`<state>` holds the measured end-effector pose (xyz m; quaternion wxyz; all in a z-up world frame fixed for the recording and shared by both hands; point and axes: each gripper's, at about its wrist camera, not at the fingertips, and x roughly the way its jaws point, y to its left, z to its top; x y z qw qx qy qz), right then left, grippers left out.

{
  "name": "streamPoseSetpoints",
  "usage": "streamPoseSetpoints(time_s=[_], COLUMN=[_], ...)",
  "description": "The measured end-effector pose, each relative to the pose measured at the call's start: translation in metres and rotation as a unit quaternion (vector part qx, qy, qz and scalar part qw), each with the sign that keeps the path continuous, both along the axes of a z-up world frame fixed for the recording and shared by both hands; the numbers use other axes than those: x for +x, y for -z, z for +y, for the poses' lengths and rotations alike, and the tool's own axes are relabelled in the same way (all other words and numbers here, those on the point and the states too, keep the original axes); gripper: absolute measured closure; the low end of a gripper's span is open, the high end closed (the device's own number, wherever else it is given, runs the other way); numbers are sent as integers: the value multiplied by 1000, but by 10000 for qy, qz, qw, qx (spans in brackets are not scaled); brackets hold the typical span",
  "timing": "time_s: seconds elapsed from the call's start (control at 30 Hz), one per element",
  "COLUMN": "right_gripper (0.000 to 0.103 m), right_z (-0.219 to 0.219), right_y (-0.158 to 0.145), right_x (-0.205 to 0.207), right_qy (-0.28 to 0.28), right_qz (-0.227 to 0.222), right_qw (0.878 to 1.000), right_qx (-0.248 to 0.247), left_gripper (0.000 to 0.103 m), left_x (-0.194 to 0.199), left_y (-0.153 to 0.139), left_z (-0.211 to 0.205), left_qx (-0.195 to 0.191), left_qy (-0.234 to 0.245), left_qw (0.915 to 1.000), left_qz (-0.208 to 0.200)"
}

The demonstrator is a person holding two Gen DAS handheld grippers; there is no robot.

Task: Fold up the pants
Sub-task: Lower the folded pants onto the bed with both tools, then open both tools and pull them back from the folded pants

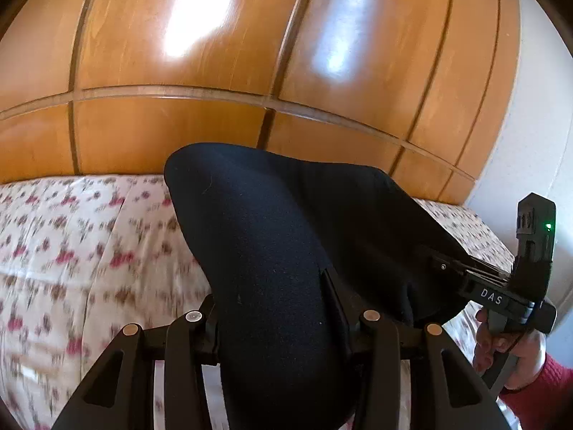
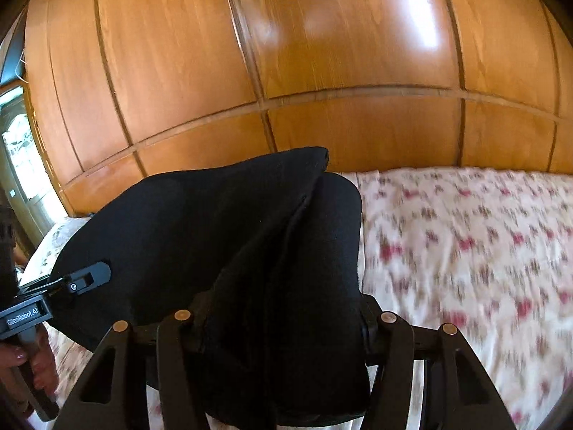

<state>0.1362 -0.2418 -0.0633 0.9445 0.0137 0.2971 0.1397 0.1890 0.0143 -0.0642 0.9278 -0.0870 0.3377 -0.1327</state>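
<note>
Left wrist view: the left gripper [image 1: 283, 326] is clamped on thick black fabric pants [image 1: 272, 236], raised above a bed with a floral quilted cover [image 1: 89, 251]; glossy wooden wall panels [image 1: 215, 53] stand behind. Right wrist view: the right gripper [image 2: 283, 322] pinches the same bunched pants [image 2: 200, 222], the left gripper [image 2: 86, 279] gripping their far edge.
</note>
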Motion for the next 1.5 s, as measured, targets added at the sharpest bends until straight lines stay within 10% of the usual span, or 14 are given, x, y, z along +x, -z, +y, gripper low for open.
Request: streamPoseSetpoints(time_s=[0.4, 0.63, 0.97, 1.27, 1.5], right_gripper=[45, 38, 15, 6, 6], right_z=[3, -10, -7, -1, 6], right_y=[19, 39, 45, 33, 26], right_x=[96, 106, 107, 85, 54], right_qy=[199, 415, 710, 988, 1138], right_qz=[-87, 219, 282, -158, -227], right_qw=[9996, 9989, 9970, 9940, 9907], right_qx=[-167, 55, -121, -440, -712], left_gripper=[56, 40, 20, 20, 20], left_x=[93, 82, 76, 36, 3], left_y=[40, 70, 68, 52, 50], left_z=[2, 18, 9, -11, -12], left_qx=[306, 20, 570, 1297, 1074], left_qy=[-321, -478, -845, -1203, -1189], left_qw=[9986, 9987, 9948, 9838, 9870], left_qz=[293, 181, 32, -302, -122])
